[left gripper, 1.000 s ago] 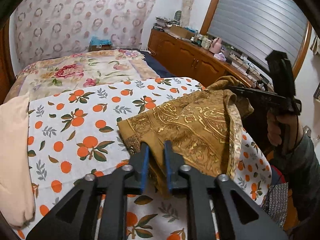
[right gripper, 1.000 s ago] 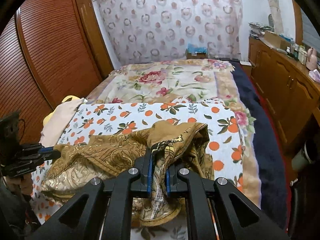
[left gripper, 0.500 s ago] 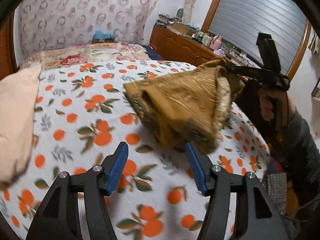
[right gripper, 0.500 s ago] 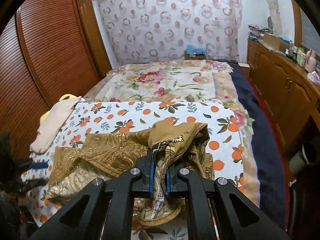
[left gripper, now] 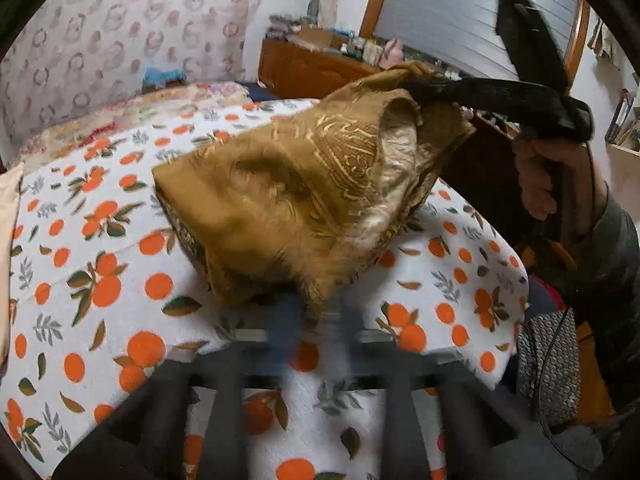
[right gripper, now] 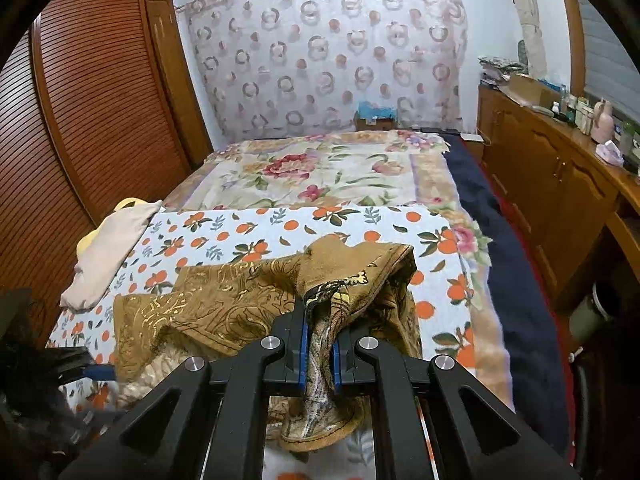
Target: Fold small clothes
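Observation:
A brown garment with gold paisley print (left gripper: 288,200) lies bunched on the orange-print sheet (left gripper: 100,280). My right gripper (right gripper: 319,354) is shut on one end of it (right gripper: 320,308) and holds that end lifted; it also shows in the left wrist view (left gripper: 432,90). My left gripper (left gripper: 316,324) is blurred by motion just in front of the garment's near edge, its fingers close together; whether cloth is between them I cannot tell. The garment's far end (right gripper: 160,312) rests flat on the sheet.
A folded beige cloth (right gripper: 108,256) lies at the sheet's left edge. A floral blanket (right gripper: 320,172) covers the far bed. A wooden cabinet (right gripper: 560,184) stands to the right, a slatted wardrobe (right gripper: 80,120) to the left.
My left gripper let go of the garment's corner and opened wide, then moved back to the near edge with its fingers closing. The right gripper kept its hold and raised its end a little.

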The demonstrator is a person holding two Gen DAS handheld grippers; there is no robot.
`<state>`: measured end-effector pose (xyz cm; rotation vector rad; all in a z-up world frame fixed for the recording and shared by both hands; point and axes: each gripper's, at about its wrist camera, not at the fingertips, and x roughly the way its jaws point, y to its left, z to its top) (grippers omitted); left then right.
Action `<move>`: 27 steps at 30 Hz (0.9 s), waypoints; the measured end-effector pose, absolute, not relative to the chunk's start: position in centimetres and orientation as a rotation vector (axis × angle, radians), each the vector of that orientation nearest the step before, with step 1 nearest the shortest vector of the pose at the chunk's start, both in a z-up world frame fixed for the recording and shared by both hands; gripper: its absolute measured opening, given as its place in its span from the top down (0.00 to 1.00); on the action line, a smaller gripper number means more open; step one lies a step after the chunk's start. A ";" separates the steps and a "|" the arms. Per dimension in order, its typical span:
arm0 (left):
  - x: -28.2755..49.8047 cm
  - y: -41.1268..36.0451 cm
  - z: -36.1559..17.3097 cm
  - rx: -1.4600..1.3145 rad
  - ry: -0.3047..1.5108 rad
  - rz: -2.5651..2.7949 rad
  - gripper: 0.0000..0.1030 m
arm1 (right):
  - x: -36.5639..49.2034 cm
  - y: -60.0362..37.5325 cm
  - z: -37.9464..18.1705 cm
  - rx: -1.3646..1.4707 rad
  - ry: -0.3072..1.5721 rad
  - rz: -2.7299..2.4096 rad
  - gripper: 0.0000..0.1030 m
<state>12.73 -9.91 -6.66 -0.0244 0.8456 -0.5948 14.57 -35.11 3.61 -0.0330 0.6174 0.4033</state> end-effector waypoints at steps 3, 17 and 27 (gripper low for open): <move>10.5 -9.0 -4.4 -0.032 0.793 -0.636 0.93 | 12.5 -35.8 3.9 -0.042 0.613 0.419 0.92; 4.5 -8.0 2.6 -0.026 0.700 -0.701 0.93 | 2.1 -38.9 4.9 -0.068 0.727 0.483 0.92; 13.6 -6.4 1.7 -0.139 0.718 -0.603 0.93 | 8.2 -38.8 7.4 -0.005 0.722 0.470 0.91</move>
